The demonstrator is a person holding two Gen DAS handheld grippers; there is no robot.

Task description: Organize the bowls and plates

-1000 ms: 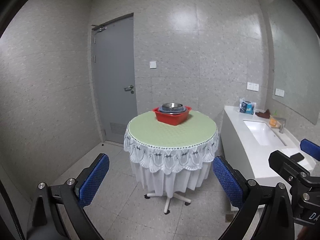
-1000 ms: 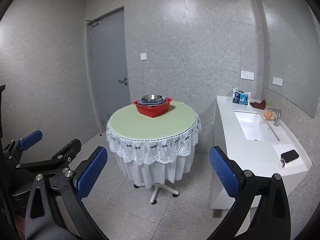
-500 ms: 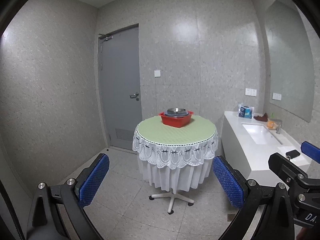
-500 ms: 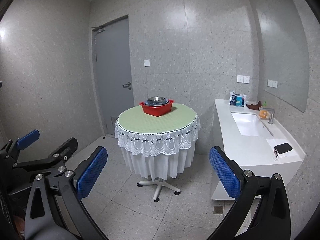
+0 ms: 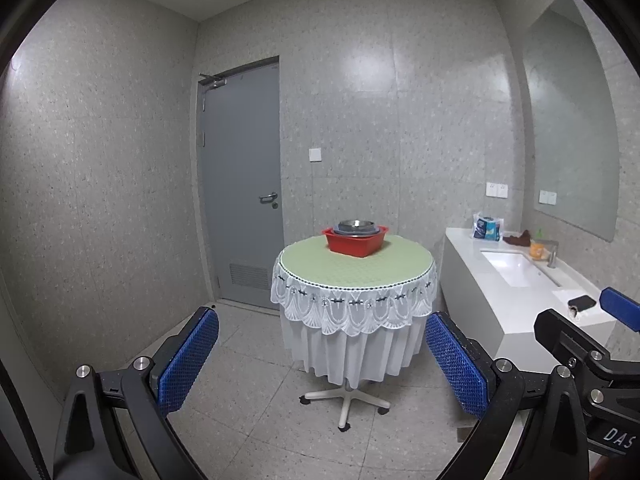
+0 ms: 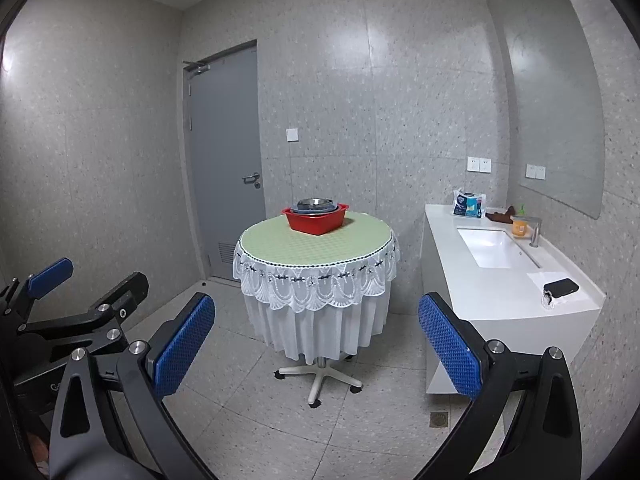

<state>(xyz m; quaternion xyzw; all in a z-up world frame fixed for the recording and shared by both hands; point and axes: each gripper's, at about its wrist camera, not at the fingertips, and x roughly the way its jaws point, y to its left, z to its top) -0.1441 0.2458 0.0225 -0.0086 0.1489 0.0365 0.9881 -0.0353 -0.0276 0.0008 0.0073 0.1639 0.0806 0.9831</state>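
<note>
- Both tools hang in the open room, well short of the furniture, and nothing has been touched.
- The left gripper (image 5: 322,356) holds its blue-padded fingers (image 5: 188,360) spread wide, with only floor and table leg showing between them.
- The right gripper (image 6: 316,344) is spread just as wide and carries nothing; from its camera the left tool shows at the near left edge.
- The dishes sit in a red basin (image 5: 355,241) on the far part of the round table (image 5: 352,270), which wears a pale green cloth with a white lace skirt.
- Inside the basin a steel bowl (image 5: 356,224) rests on top of something bluish-grey, perhaps a plate or a second bowl; from this far off I cannot tell how many pieces are stacked there.
- To the right, a white counter with a sink (image 6: 490,248) runs along the wall, with a packet, an orange cup and a dark phone on it. A grey door (image 5: 240,184) stands shut behind the table on the left.
- I judge this to be the approach, before any sorting begins: the stack looks undisturbed and the near tabletop is bare.
- The next move calls for closing in on the table and bringing one open gripper down over the rim of the steel bowl, while the other steadies the basin if needed.
- The cloth may slide and the table stands on castors, so a gentle lift seems wise.
</note>
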